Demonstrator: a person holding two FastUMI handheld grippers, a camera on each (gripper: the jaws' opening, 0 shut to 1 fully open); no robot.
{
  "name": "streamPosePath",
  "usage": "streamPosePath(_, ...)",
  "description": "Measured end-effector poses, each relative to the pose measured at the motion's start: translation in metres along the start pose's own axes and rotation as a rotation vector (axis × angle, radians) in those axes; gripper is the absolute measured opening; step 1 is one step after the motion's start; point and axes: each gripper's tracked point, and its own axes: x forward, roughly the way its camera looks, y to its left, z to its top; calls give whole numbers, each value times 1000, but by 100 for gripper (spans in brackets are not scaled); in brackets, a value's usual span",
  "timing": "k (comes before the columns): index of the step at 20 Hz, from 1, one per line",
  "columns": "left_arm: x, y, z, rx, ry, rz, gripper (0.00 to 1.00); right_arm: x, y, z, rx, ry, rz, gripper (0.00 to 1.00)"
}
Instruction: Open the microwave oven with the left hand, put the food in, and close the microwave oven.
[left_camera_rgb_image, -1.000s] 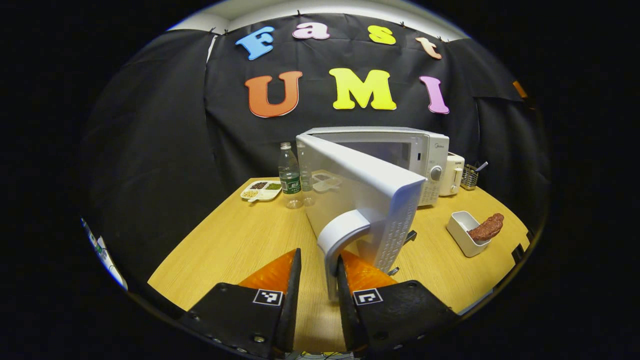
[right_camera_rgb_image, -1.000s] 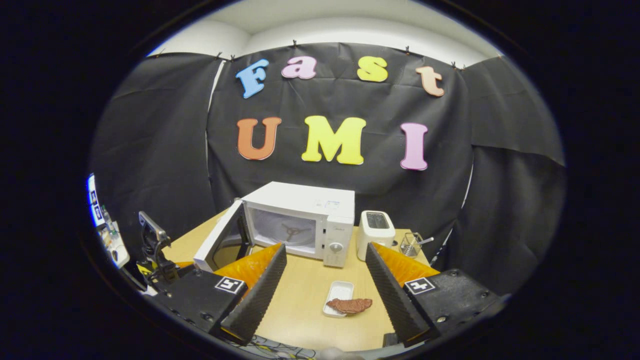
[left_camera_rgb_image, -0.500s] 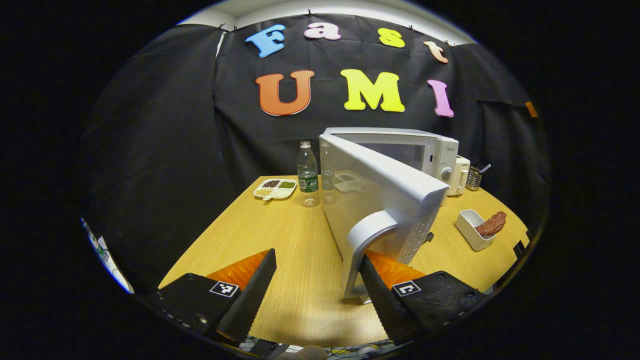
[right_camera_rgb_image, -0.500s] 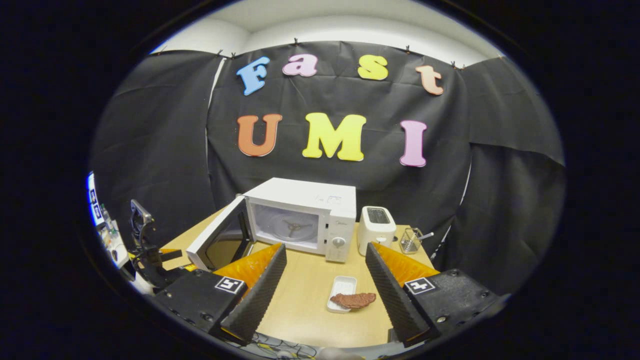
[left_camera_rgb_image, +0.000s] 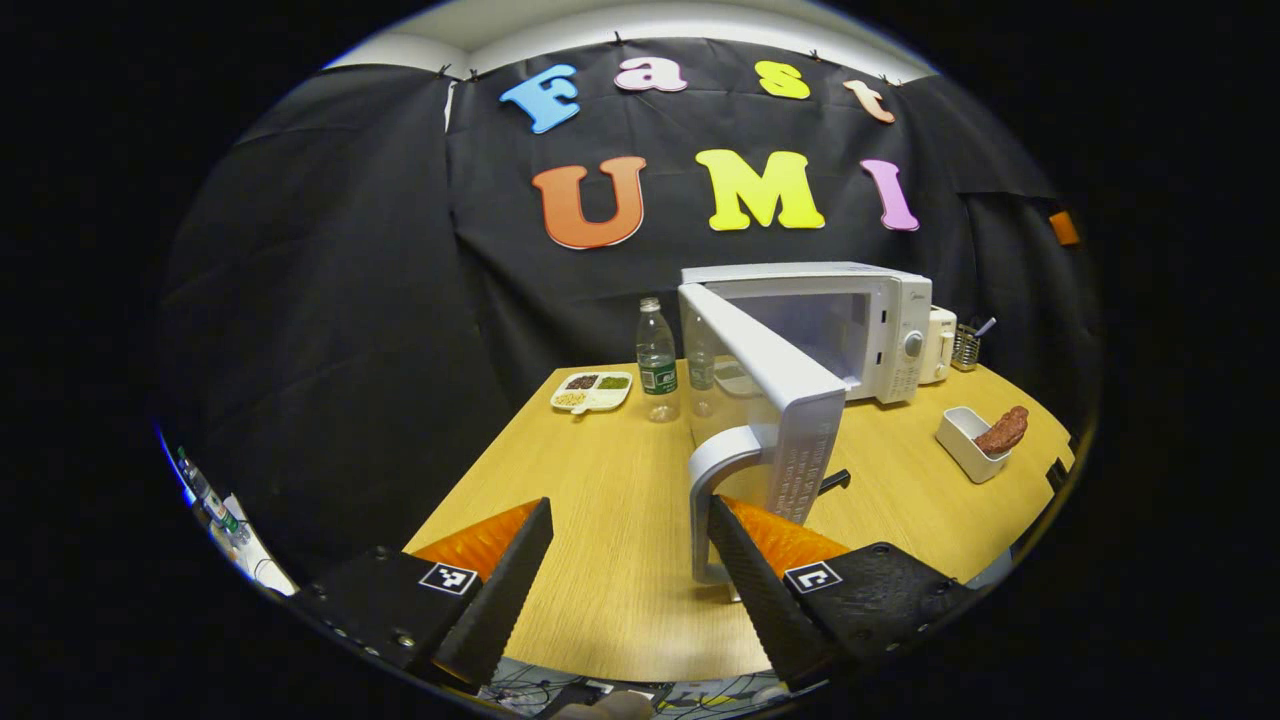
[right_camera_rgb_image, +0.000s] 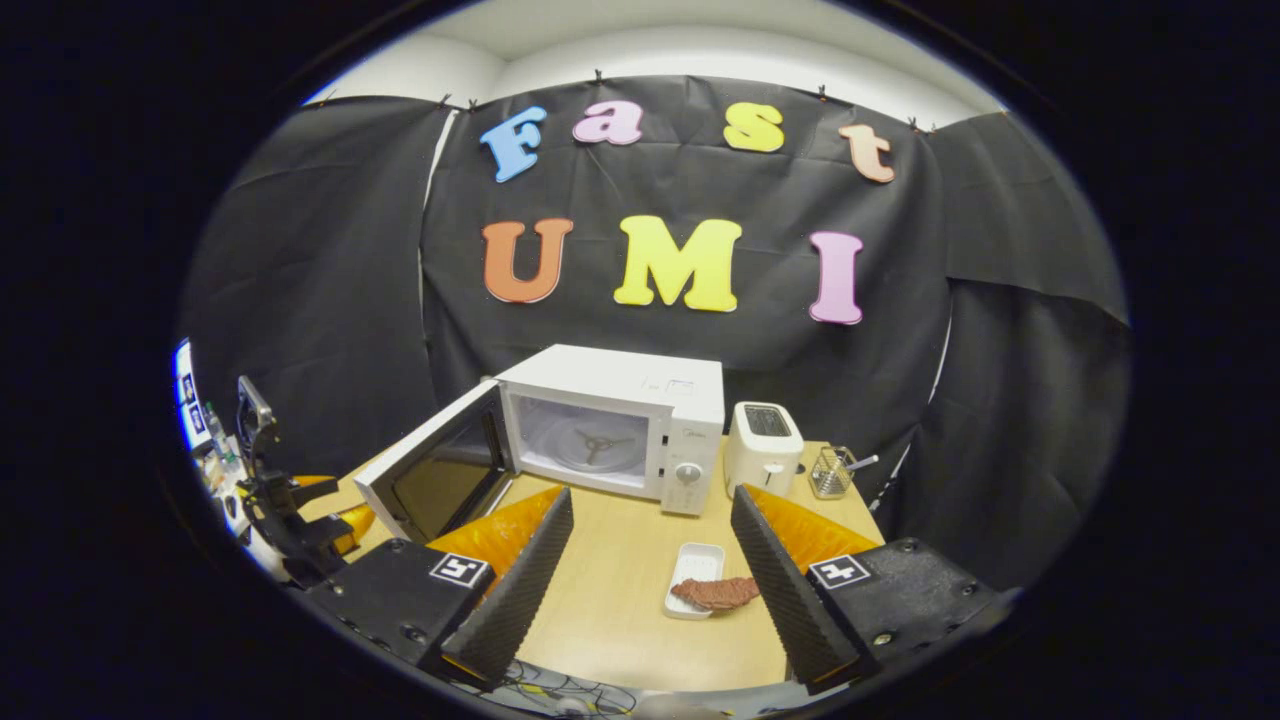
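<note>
Microwave (right_camera_rgb_image: 612, 425) door (right_camera_rgb_image: 425, 475) stands open. Left gripper (left_camera_rgb_image: 628, 560) is spread wide, empty, beside the door handle (left_camera_rgb_image: 722, 470). Right gripper (right_camera_rgb_image: 650, 560) is spread wide, empty. Meat (right_camera_rgb_image: 716, 592), long axis crosswise, lies directly ahead of it on a white dish (right_camera_rgb_image: 692, 570) near the table's (right_camera_rgb_image: 640, 630) front edge; right hand is nearer.

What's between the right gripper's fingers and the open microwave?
In the right gripper view, the white tray with the brown food lies between the right gripper and the microwave; otherwise bare table.

From the right gripper view, the microwave (right_camera_rgb_image: 640, 430) stands at 12 o'clock, the toaster (right_camera_rgb_image: 762, 448) at 1 o'clock, and the tray (right_camera_rgb_image: 695, 580) lies before them.
</note>
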Motion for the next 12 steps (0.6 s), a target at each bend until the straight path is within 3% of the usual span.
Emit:
streamPosePath(7, -31, 11, 12, -3, -13, 44, 96, 14, -27, -45, 28, 66, -3, 100)
streamPosePath(10, -53, -6, 39, -29, -45, 19, 96, 19, -46, -82, 77, 118, -8, 100)
streamPosePath(11, -59, -12, 49, -40, -56, 7, 96, 22, -52, -94, 94, 128, -7, 95)
streamPosePath(12, -66, -23, 64, -55, -73, -11, 96, 25, -58, -107, 105, 146, -9, 100)
